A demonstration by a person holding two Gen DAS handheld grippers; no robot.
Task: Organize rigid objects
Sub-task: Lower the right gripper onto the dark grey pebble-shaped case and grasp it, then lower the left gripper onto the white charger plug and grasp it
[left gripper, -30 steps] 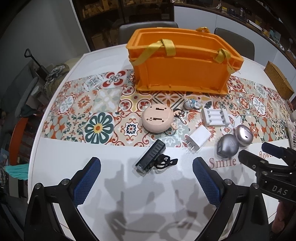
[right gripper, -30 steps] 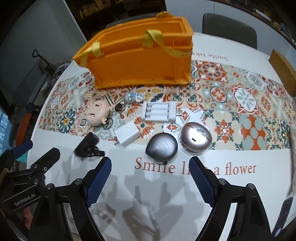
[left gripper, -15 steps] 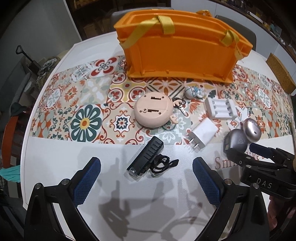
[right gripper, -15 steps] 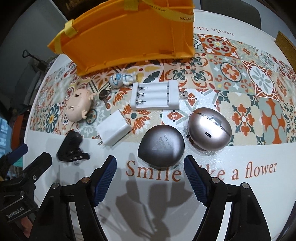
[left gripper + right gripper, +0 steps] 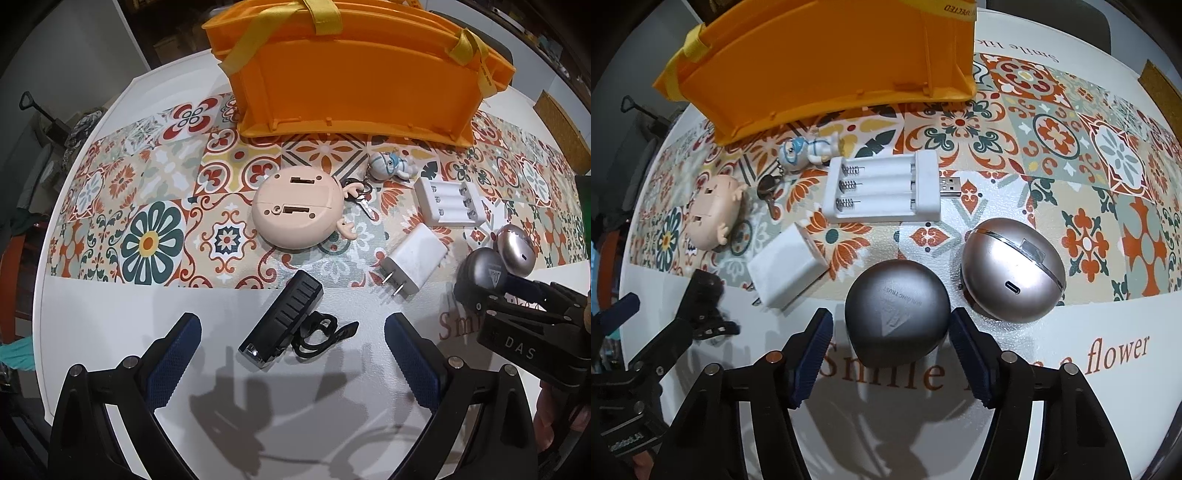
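Right gripper (image 5: 890, 332): fingers wide, straddling the grey case (image 5: 897, 311), near pad touching or nearly so. Left gripper (image 5: 291, 354): wide, flanking the black light (image 5: 282, 319). Both lay on the table (image 5: 110, 325), in its white near-edge band.

The left gripper (image 5: 291, 354) has a black plastic frame, silver round screws and blue fingers (image 5: 173, 360) with a fine grid texture. The right gripper (image 5: 890, 354) looks the same; white letters "DAS" are printed on its side.

Silver case (image 5: 1012, 269) just beside right fingers (image 5: 967, 354).
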